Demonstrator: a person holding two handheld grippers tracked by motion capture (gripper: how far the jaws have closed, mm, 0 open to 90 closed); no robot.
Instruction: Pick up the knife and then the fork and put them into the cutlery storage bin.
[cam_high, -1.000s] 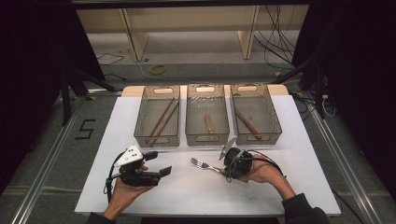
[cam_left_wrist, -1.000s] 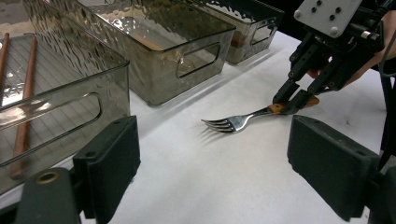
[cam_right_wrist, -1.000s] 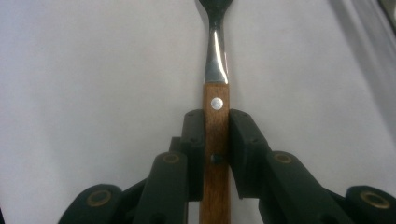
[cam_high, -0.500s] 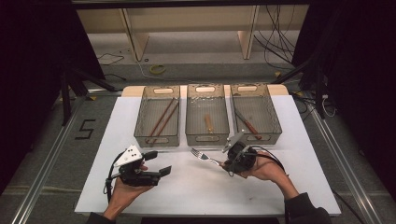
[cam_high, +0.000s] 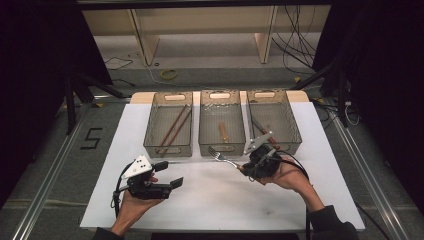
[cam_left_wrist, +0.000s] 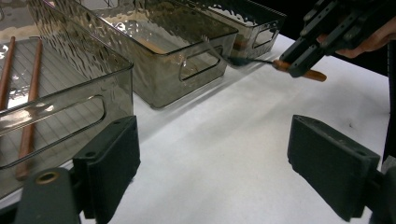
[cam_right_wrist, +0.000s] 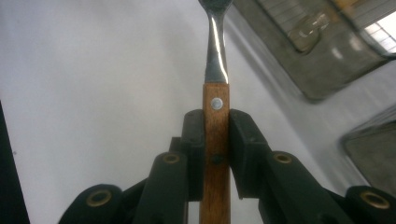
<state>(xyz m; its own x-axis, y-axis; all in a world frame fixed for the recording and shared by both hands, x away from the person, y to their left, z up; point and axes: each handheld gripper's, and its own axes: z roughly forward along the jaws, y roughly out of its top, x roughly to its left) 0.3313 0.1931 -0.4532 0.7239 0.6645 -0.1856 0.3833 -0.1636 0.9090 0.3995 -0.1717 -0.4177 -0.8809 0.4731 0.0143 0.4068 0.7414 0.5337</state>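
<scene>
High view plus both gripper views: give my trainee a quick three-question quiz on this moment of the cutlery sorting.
1. True or false: the right gripper is shut on the fork by its wooden handle.
2. Which bin holds the two long brown sticks? A the left bin, B the middle bin, C the right bin.
3. Fill in: the left gripper has its jaws ____ with nothing between them.

Key: 1 true; 2 A; 3 open.
</scene>
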